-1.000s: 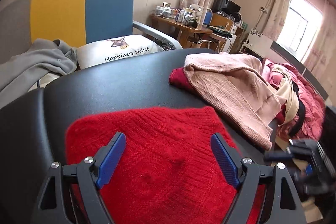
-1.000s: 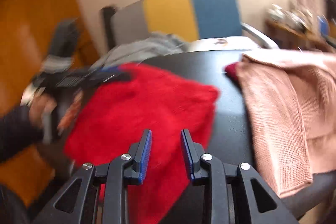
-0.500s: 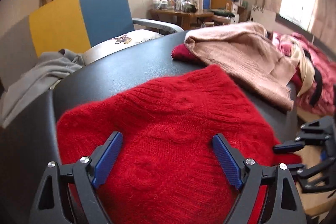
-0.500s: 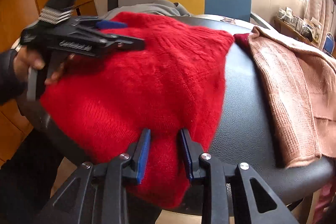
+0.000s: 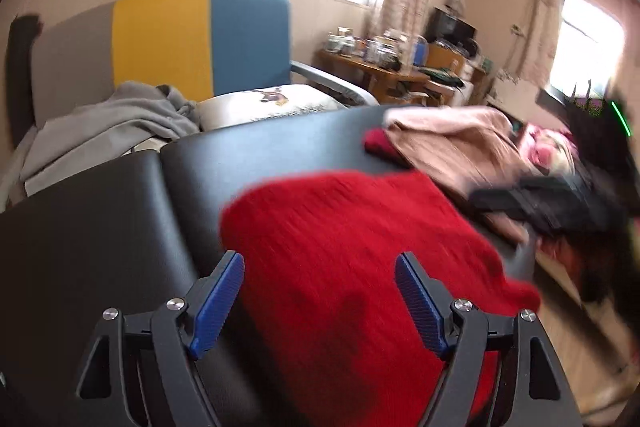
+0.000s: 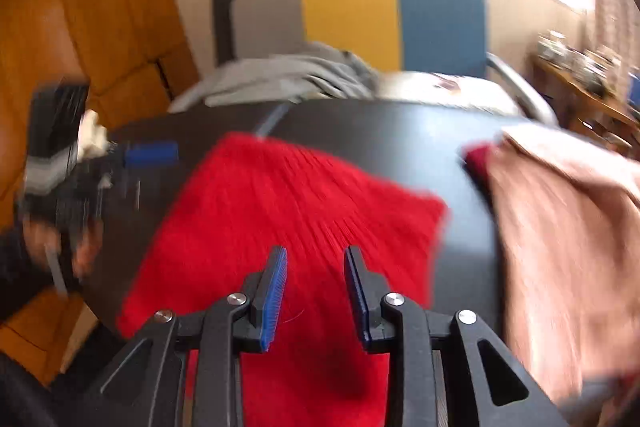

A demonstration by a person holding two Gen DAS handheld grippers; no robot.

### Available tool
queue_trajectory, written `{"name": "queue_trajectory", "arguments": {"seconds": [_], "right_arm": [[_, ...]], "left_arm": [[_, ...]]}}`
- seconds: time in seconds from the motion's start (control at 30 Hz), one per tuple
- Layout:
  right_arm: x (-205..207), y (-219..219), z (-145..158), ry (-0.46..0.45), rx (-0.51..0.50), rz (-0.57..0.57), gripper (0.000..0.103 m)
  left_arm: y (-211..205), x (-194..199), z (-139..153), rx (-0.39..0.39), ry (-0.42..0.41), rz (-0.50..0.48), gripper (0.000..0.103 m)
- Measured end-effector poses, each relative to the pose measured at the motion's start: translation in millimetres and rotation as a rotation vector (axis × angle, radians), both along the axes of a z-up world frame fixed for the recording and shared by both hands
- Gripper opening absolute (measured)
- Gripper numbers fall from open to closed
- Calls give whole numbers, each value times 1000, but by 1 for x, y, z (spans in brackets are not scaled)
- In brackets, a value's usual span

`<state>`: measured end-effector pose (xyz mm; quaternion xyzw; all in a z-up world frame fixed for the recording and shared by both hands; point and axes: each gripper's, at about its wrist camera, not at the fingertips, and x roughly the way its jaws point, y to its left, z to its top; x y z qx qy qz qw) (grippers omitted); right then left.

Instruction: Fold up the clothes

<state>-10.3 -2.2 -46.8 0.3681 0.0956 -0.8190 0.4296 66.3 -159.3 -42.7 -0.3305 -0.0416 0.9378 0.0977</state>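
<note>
A red knit sweater lies spread on the black padded table, its near edge hanging over the front; it also shows in the right wrist view. My left gripper is open, above the sweater's near left part, and holds nothing. My right gripper is open with a narrow gap, above the sweater's near edge, and holds nothing. Each gripper shows blurred in the other's view: the right one at the sweater's right side, the left one at its left.
A pink knit garment lies over a dark red one at the table's right end. Behind the table stands a grey, yellow and blue chair with a grey garment and a printed pillow. A cluttered desk is farther back.
Both views are now motion-blurred. My left gripper has shifted left, so the sweater sits more to its right. My right gripper has lifted and drawn back from the sweater's edge, its gap slightly wider.
</note>
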Motion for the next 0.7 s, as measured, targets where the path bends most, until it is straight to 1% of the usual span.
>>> {"name": "queue_trajectory", "arguments": {"seconds": [0.1,0.2,0.3,0.4,0.47,0.57,0.63,0.7], "right_arm": [[-28,-48,2,-52,-26,131,30],[-46,-86,-19,-76,45,187,29],[-63,-122,-42,-97,124,237,29],[-79,-121,-65,-88,37,219,29],[-82,-114,-73,-77,-21,200,29],[-84,-113,-71,-71,-31,197,29],[-87,-110,-69,-96,-57,196,29],[-90,-107,-67,-124,-83,193,30]], "left_arm": [[22,25,-12,-9,9,-51,78],[39,32,-27,-1,-12,-90,79],[50,25,-48,-37,-38,-64,81],[60,23,-62,-106,-27,-26,81],[66,26,-65,-124,-14,-5,81],[68,31,-67,-131,4,23,81],[68,35,-65,-126,11,40,81],[59,39,-53,-67,22,58,82]]}}
